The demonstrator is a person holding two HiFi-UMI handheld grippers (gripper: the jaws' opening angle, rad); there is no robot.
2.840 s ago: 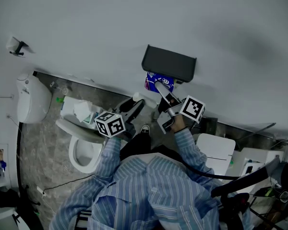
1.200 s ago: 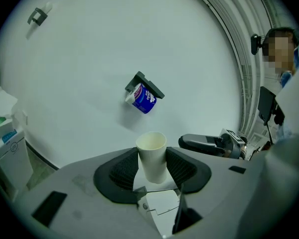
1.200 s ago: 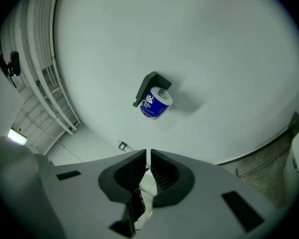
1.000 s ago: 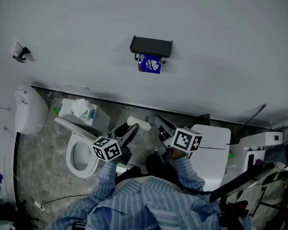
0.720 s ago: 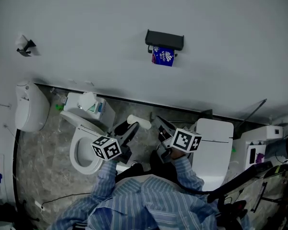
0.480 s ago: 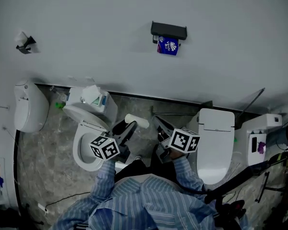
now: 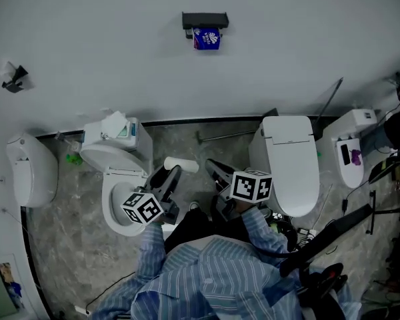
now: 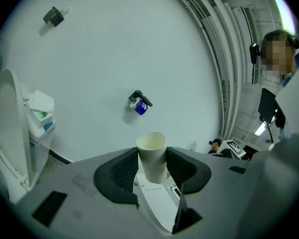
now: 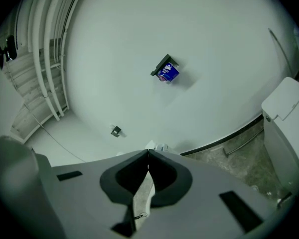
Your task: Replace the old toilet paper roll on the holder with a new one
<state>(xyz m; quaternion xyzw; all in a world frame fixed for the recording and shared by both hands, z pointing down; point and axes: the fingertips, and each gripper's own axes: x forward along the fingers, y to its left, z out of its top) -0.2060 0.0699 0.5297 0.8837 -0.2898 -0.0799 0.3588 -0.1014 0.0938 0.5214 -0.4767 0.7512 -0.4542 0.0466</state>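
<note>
Your left gripper [image 7: 168, 177] clamps the empty cardboard tube [image 8: 152, 158], your right gripper [image 9: 148, 157] is closed on nothing, and the blue-wrapped roll [image 7: 207, 39] hangs at the wall holder [image 7: 205, 20], well away; carry the tube level without crushing it.

The print on the blue-wrapped roll [image 7: 207, 40] under your wall holder [image 7: 205, 20] is too small to read. Your left tongs [image 8: 152, 164] hide the lower end of the cardboard tube [image 8: 151, 144].
</note>
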